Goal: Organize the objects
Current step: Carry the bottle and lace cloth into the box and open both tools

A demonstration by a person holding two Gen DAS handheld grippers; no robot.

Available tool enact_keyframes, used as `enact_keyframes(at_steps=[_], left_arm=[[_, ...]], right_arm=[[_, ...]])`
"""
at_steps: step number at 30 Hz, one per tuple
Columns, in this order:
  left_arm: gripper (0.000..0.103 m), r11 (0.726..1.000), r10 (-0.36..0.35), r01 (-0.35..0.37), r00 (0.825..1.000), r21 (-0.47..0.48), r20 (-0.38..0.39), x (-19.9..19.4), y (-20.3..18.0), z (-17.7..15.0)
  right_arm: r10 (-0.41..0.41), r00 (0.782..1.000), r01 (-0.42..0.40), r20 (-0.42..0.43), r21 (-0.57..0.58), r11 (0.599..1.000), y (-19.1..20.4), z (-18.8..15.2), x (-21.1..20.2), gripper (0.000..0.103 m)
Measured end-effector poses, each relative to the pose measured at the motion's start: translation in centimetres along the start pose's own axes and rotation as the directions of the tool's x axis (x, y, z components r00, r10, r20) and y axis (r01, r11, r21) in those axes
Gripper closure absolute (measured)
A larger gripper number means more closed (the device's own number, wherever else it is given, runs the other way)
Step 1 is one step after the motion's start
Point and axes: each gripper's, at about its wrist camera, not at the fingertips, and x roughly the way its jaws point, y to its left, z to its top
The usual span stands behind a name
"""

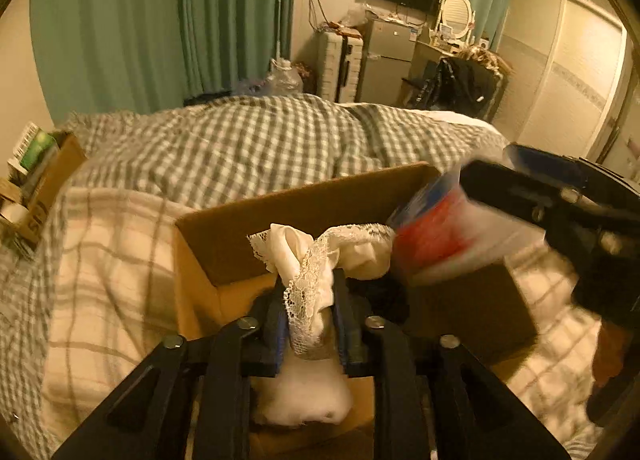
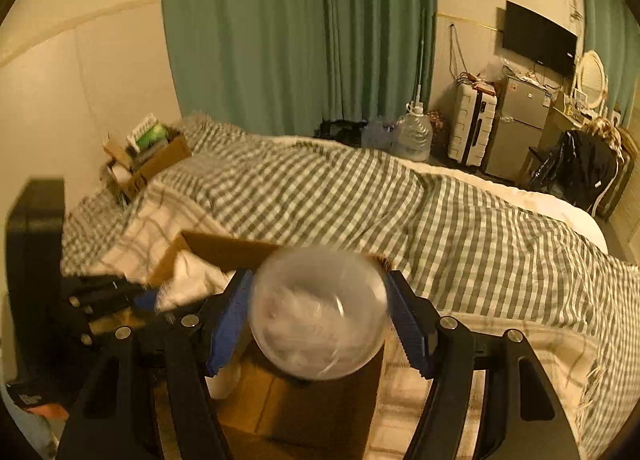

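An open cardboard box (image 1: 304,196) sits on the bed in front of both grippers; it also shows in the right wrist view (image 2: 224,248). My left gripper (image 1: 309,302) is shut on a white lace-trimmed cloth (image 1: 310,260) and holds it over the box. My right gripper (image 2: 320,292) is shut on a clear plastic container (image 2: 318,314) with white stuff inside, held above the box's right side. In the left wrist view this container (image 1: 440,232) shows a red and blue label, and the right gripper (image 1: 532,196) comes in from the right, blurred.
A green checked blanket (image 2: 360,200) covers the bed, with a cream plaid sheet (image 1: 108,260) near the box. A second cardboard box (image 2: 160,156) of items stands at the bed's far left. A dark cloth (image 1: 384,296) lies inside the box. Water jug (image 2: 414,132), suitcase and fridge stand beyond.
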Motion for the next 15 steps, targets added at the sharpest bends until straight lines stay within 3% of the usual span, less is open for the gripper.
enact_keyframes(at_steps=[3, 4, 9, 11, 15], left_arm=[[0.041, 1.000, 0.012, -0.012, 1.000, 0.000, 0.001, -1.5, -0.4, 0.3], [0.035, 1.000, 0.022, -0.022, 1.000, 0.003, 0.014, -2.2, -0.6, 0.5], [0.016, 0.996, 0.075, -0.078, 0.993, 0.035, 0.096, -7.8, -1.6, 1.0], [0.002, 0.996, 0.086, -0.090, 0.987, 0.026, 0.136, -10.4, -1.7, 0.7], [0.000, 0.994, 0.095, -0.103, 0.980, 0.034, 0.175, -15.0, -1.6, -0.1]], right_arm=[[-0.010, 0.999, 0.009, 0.045, 0.032, 0.999, -0.6, 1.0, -2.6, 0.020], [-0.012, 0.998, 0.010, 0.057, 0.034, 0.999, -0.5, 1.4, -3.5, 0.020], [-0.068, 0.991, 0.068, 0.116, 0.007, 0.998, 0.3, 3.0, -10.0, 0.011], [-0.086, 0.986, 0.084, 0.143, 0.017, 0.996, 0.7, 3.0, -12.8, 0.004], [-0.108, 0.983, 0.105, 0.150, 0.024, 0.994, 2.0, 2.9, -17.1, 0.000]])
